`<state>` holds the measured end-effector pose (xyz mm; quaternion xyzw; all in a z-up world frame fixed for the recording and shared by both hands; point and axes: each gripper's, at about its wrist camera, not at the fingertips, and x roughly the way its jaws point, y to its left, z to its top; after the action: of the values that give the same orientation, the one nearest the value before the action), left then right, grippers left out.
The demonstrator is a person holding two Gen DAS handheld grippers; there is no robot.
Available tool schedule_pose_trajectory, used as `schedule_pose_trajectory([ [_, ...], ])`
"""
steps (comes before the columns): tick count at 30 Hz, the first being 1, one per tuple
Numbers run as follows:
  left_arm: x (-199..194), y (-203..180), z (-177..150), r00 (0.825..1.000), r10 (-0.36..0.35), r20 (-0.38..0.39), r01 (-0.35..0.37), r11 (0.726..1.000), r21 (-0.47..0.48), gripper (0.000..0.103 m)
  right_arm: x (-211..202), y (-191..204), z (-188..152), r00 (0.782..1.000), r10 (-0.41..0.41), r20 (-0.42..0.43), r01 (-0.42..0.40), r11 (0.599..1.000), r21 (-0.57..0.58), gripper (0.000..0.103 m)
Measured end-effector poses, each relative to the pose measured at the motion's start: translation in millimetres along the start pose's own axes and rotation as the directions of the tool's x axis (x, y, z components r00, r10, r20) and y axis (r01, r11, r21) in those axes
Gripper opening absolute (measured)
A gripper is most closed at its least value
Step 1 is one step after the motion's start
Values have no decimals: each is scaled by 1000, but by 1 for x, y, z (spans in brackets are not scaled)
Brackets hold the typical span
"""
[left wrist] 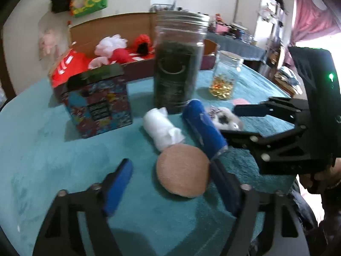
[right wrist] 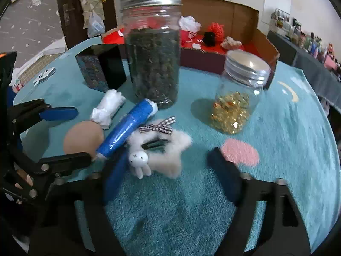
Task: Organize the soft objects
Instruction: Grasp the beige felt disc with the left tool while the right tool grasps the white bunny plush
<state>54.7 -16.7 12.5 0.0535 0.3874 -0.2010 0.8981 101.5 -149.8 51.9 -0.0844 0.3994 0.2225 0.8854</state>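
Left tool (left wrist: pixel 170 183) part-open around tan puff (left wrist: pixel 183 170), pads apart from it. Right tool (right wrist: pixel 168 170) part-open around fluffy white clip (right wrist: pixel 168 149). Both mid-counter (right wrist: pixel 287 128), beside blue roll (right wrist: pixel 125 128).

You're getting a blurred tall jar (left wrist: pixel 179 61) in the left wrist view, so its label isn't readable. The tan pad (left wrist: pixel 183 170) is covering the near end of the blue roll (left wrist: pixel 203 127). The right gripper (left wrist: pixel 229 120) is hiding part of the fluffy white clip (left wrist: pixel 221 117). In the right wrist view, the jar is blocking part of the cardboard box (right wrist: pixel 245 17).
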Motion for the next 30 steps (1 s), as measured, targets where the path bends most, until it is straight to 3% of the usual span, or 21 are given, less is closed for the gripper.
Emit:
schedule_pose_trajectory([
  [1,-1,-1,1,1000,-25,-1,25,1000,9,53,-1,0,0,1000,10,4,-10,1000,-2,49],
  [2,-1,-1,2,999,-40,-4,40,999,8,48,-2,1,0,1000,30,8,-30,1000,-4,41],
  [8,-3,7,11,998,-56,10,56,998,-16,37,-12,1,-7,998,38,40,-39,999,23,38],
  [30,-8,15,25,993,-110,41,112,993,-47,36,-32,-4,-9,997,32,72,-37,997,72,38],
])
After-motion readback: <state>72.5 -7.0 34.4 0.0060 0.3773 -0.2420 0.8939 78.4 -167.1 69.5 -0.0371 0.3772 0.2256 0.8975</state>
